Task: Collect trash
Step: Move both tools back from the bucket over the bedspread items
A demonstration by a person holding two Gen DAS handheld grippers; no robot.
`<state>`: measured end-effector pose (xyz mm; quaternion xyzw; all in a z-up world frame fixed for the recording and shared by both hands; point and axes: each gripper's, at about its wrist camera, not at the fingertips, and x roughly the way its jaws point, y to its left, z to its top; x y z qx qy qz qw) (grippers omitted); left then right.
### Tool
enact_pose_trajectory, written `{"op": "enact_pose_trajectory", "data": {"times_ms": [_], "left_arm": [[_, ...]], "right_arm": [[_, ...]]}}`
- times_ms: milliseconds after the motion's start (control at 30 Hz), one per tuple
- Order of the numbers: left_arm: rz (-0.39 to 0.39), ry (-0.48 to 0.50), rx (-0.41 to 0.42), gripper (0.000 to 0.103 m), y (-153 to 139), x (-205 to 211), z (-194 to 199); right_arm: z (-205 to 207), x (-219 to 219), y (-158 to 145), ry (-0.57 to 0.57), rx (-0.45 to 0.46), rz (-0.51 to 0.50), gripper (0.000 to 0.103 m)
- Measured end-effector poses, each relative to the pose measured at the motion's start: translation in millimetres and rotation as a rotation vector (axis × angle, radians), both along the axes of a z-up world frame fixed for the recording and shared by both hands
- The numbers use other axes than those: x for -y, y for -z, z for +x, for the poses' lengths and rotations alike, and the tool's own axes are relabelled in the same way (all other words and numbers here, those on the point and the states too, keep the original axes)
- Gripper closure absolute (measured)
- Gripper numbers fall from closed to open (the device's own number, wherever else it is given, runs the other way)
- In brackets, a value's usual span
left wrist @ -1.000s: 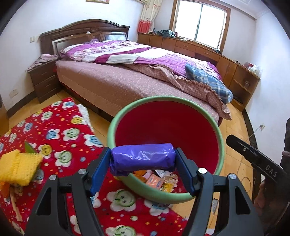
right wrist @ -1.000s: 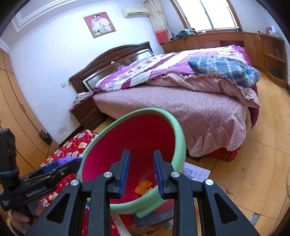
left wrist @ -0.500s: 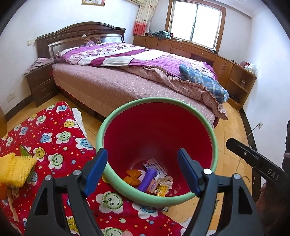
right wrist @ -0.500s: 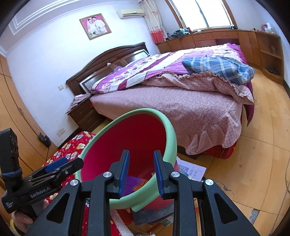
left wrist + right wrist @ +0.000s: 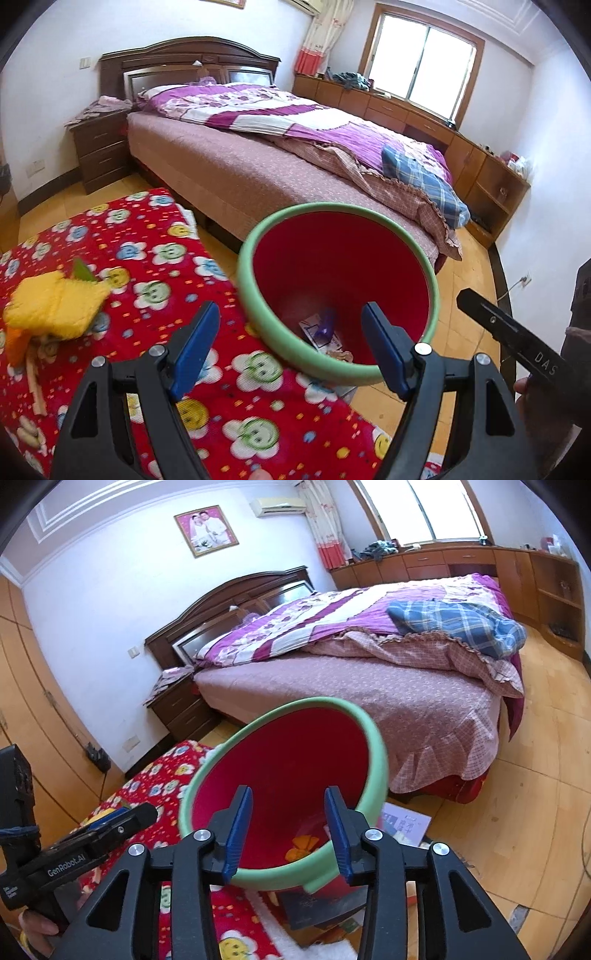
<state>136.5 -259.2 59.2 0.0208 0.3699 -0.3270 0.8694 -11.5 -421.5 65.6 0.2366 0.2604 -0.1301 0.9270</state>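
Your left gripper [image 5: 288, 347] now hangs with its blue pads wide apart and nothing between them. A second ago it pinched a purple wrapper [image 5: 325, 325]; that wrapper has since dropped and lies at the bottom of the red bin [image 5: 428, 280], among paper scraps. The bin, green-rimmed, stands at the edge of a red flowered mat [image 5: 147, 258], near the bed [image 5: 258, 166]. Your right gripper [image 5: 288, 827] has widened too, holding nothing, just above the bin's near rim. This piece looks done. A yellow fuzzy thing [image 5: 55, 306] lies on the mat, perhaps next.
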Motion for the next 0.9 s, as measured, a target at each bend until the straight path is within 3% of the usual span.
{"op": "enact_pose_trajectory", "data": {"times_ms": [900], "left_arm": [[-0.022,-0.279,0.011,0.025,-20,-157,-11]], "right_arm": [[25,-104,-11,-0.205,-0.019,-0.017,0.059]]}}
